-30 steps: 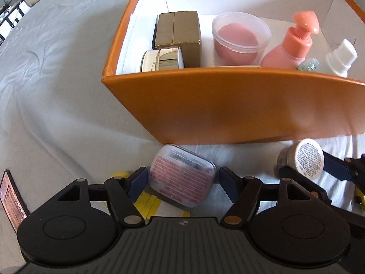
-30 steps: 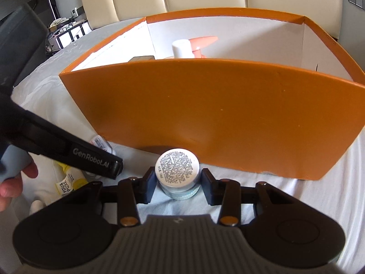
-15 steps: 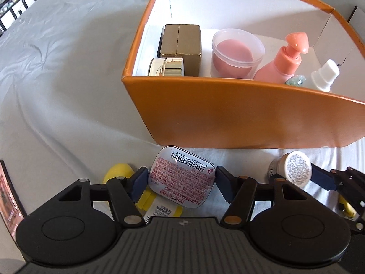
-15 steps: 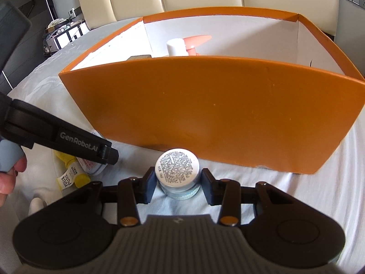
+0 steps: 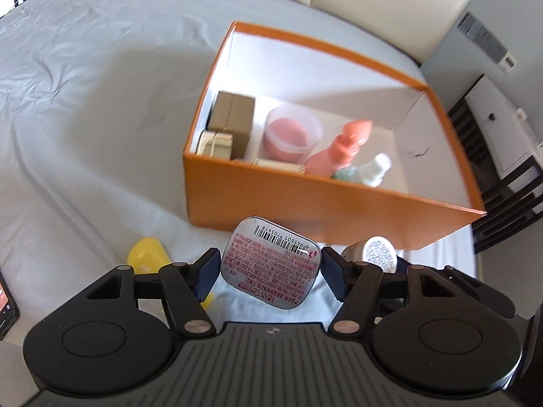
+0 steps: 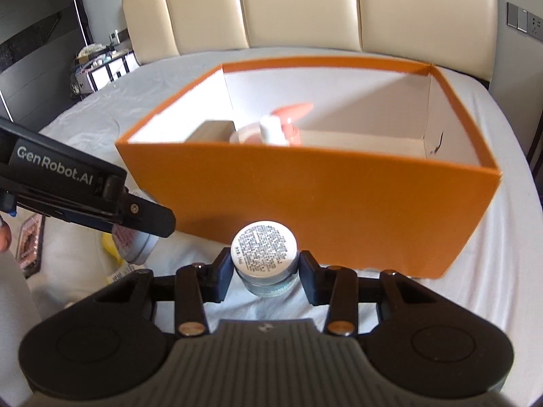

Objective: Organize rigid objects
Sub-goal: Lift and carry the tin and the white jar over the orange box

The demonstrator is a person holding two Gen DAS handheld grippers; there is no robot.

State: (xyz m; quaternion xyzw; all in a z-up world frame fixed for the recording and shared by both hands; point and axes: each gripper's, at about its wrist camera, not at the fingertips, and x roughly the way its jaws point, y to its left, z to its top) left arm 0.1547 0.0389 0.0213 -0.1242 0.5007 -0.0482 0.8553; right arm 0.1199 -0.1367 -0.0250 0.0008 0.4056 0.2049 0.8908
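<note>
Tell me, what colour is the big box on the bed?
The box is orange outside and white inside, clearest in the right wrist view.

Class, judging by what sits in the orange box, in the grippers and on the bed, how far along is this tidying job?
Done: tan carton, pink tub and pump bottle sit in the orange box. In hand: left gripper holds the mint tin; right gripper holds the small jar. Left: yellow item on the bed.
</note>
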